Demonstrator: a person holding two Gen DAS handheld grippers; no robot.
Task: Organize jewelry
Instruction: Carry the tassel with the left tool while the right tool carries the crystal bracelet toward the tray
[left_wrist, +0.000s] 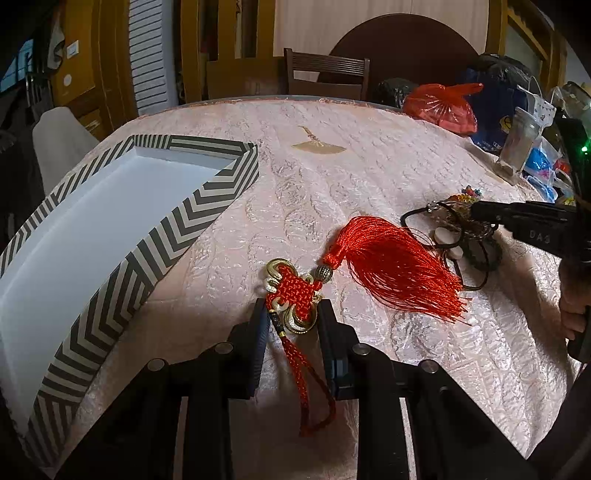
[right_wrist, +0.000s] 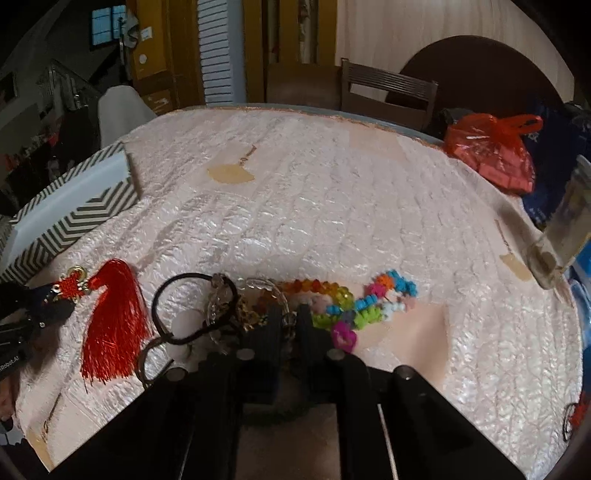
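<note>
Currently the left gripper (left_wrist: 291, 314) sits low centre in the left wrist view, jaws apart, straddling the gold-trimmed knot of the red tassel ornament (left_wrist: 388, 266); pads are close to the knot but not clamped on it. Its tassel fans out to the right on the pink quilted worktop (left_wrist: 369, 166), and the cord loop trails back between the fingers. Chevron-striped box (left_wrist: 155, 236) with white interior fills the left of that frame, open side up.

Right gripper (right_wrist: 288, 325) is bottom centre of the right wrist view, jaws nearly together in the jewelry pile; cannot tell if anything is pinched. Pile: black hair tie (right_wrist: 192, 306) left of the fingers, clear bead bracelet (right_wrist: 216, 306) just beside it, amber-to-green bead bracelet (right_wrist: 317, 291) above, multicolour bead string (right_wrist: 384, 299) to the right. Red plastic bag (right_wrist: 495, 155) upper right, glass jar (right_wrist: 565, 229) at the right edge.
</note>
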